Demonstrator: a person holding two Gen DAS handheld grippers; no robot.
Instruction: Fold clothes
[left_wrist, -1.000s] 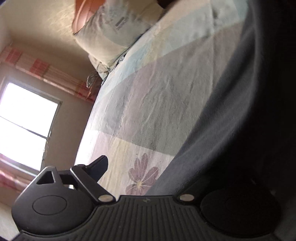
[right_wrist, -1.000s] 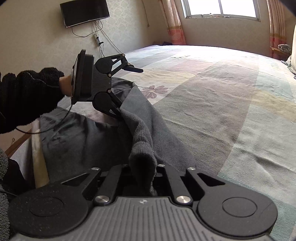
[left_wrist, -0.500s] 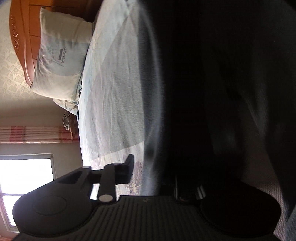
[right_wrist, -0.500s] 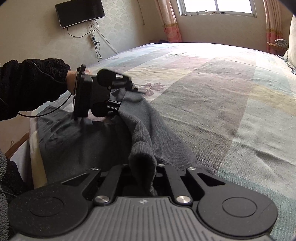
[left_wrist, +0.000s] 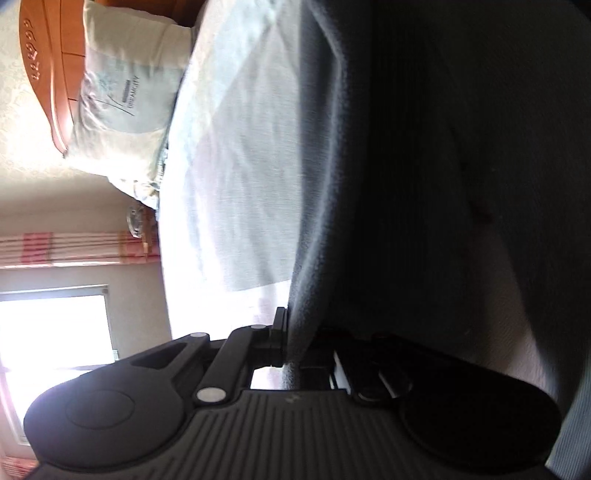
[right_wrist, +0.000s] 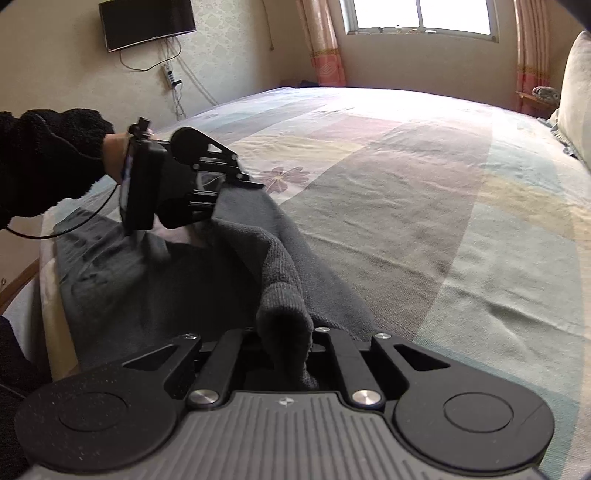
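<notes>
A dark grey knitted garment lies along the near left edge of the bed. My right gripper is shut on a bunched fold of the garment, which rises between its fingers. My left gripper, turned on its side and held by a hand in a black fleece sleeve, is shut on the garment's far edge. In the left wrist view the grey garment fills the right half, and the left gripper clamps a thin edge of it.
The bed with a pastel patchwork sheet stretches wide to the right. A pillow leans on the wooden headboard. A wall television, a window and pink curtains stand at the far end.
My left gripper has rolled onto its side and closed its jaws on the garment's far edge, moving a little lower and right. My right gripper keeps its hold unchanged.
</notes>
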